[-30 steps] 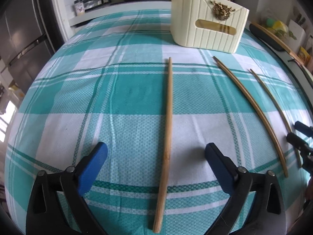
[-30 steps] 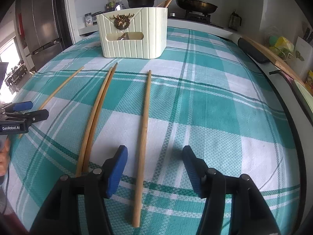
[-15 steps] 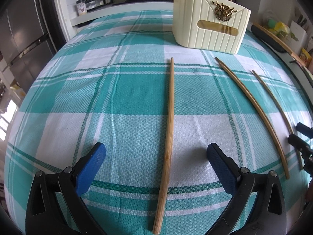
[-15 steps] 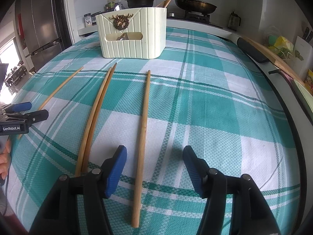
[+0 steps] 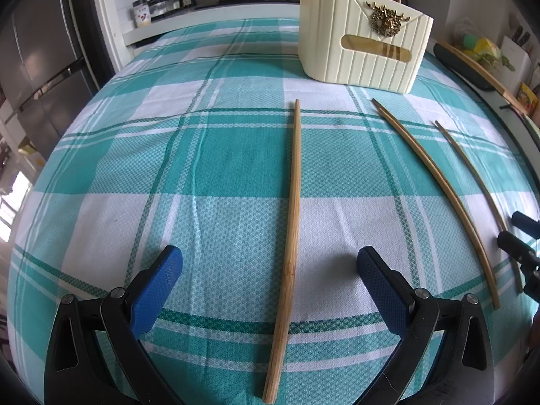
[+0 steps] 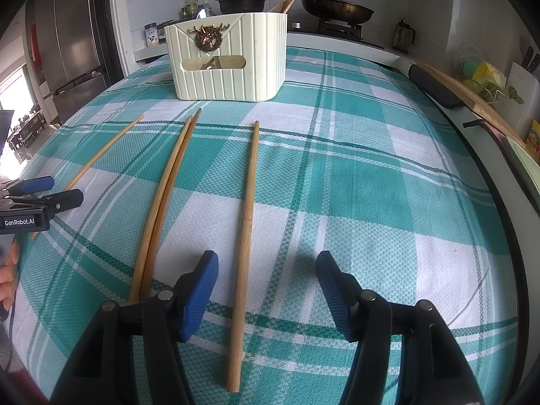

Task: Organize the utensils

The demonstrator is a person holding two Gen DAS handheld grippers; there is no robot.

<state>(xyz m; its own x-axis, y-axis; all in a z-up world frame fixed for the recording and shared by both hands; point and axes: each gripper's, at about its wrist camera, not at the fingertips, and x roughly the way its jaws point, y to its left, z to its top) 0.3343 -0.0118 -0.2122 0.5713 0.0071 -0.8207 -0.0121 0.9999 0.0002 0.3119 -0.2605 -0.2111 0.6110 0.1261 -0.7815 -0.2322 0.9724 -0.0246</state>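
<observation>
Several long wooden chopsticks lie on the teal checked tablecloth (image 5: 219, 168). In the left wrist view one chopstick (image 5: 291, 222) runs between my open left gripper's (image 5: 270, 270) blue pads. A touching pair (image 5: 438, 182) and a single chopstick (image 5: 472, 175) lie to its right. In the right wrist view my open right gripper (image 6: 266, 270) straddles a single chopstick (image 6: 246, 209); the pair (image 6: 165, 189) and the leftmost chopstick (image 6: 101, 152) lie left of it. A cream utensil holder (image 5: 364, 37) stands at the back, also in the right wrist view (image 6: 229, 60), with chopsticks inside.
A stove with a pot (image 6: 242, 0) and a pan (image 6: 337, 8) lies behind the table. A refrigerator (image 6: 74, 40) stands at the left. A dark board (image 6: 435, 87) and packets sit along the right edge. The left gripper (image 6: 37, 199) shows at the right wrist view's left.
Both grippers have eased slightly forward and lower along their chopsticks. Both stay open. No chopstick has moved.
</observation>
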